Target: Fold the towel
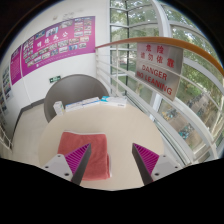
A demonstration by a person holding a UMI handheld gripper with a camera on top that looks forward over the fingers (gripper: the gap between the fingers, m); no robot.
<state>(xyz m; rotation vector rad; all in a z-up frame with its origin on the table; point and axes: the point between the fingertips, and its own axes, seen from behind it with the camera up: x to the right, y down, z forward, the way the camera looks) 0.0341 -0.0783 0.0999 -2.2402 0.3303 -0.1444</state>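
Observation:
A pink-red towel (86, 152) lies flat on the beige table (125, 125), folded into a rough rectangle. My gripper (112, 160) hovers above the table with its two fingers wide apart. The left finger's magenta pad (77, 158) is over the towel's near part. The right finger's pad (147, 157) is over bare table to the right of the towel. Nothing is held between the fingers. The towel's near edge is partly hidden behind the left finger.
A grey chair back (77, 90) stands at the table's far edge. A glass wall with red "DANGER" lettering (158, 72) runs along the right side, with a wooden rail (150, 45). Pink posters (58, 42) hang on the far wall.

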